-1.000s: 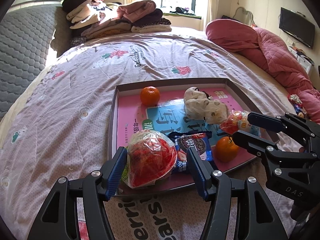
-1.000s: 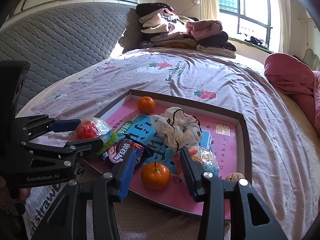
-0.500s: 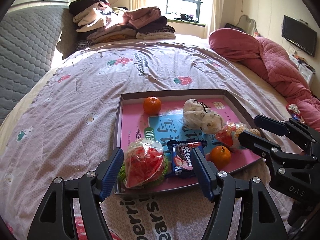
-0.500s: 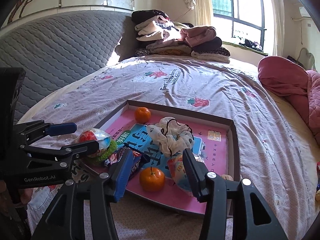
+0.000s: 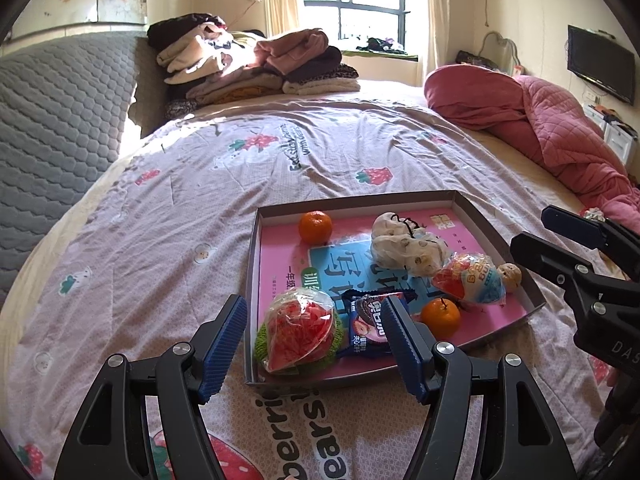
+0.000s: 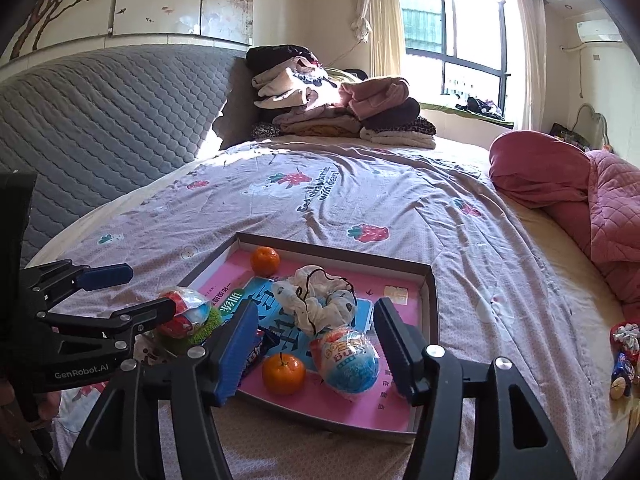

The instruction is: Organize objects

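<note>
Resting in the shallow tray [image 5: 460,199], near edge, the red wrapped ball [image 5: 301,330] and blue wrapped egg [image 6: 347,357] are gathered, probably just released: left gripper [image 5: 312,342] and right gripper [image 6: 314,350] jaws have been opening, nothing clamped.

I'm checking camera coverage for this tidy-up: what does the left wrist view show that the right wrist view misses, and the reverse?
Only the left wrist view: the black wall-mounted television and a small round beige toy head at the shallow cardboard tray's right wall.

Only the right wrist view: the painted wall panels above the grey quilted headboard.

Both: the tray, two oranges, cream patterned cloth pouch and pink quilt.
</note>
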Tool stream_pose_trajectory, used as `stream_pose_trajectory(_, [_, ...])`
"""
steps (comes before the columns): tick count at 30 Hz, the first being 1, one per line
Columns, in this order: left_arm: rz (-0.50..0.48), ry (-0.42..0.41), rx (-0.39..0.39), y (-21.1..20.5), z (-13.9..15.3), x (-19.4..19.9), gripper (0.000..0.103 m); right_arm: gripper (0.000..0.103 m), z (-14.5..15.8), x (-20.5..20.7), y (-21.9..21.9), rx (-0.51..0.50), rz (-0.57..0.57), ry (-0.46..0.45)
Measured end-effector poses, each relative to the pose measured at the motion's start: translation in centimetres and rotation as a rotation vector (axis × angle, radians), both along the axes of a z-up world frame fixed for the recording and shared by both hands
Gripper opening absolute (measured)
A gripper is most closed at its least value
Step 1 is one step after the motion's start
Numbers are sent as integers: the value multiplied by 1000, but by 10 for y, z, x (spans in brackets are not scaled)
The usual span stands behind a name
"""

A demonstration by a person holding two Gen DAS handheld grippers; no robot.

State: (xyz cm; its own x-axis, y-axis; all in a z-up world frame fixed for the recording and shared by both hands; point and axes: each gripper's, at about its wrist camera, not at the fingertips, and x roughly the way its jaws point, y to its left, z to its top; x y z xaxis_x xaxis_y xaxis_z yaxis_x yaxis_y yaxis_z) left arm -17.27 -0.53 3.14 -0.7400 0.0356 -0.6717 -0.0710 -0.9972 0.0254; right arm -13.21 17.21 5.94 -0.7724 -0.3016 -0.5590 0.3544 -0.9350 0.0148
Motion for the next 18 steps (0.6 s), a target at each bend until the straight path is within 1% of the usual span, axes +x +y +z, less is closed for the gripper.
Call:
stream_pose_trajectory(2, [0,5,-7,2,3,3,71,61,2,2,2,-16,-4,-2])
stream_pose_trajectory(10, [-6,33,-8,4,14,16,71,63,10,15,3,-27,-18,20])
stream_pose_trajectory(12, [-2,48,-14,4,18,20,71,67,11,18,3,-24,-23,25])
stream_pose_trajectory(18, [4,75,-5,-1,30,32,71,68,16,27,3,-32,-35,29])
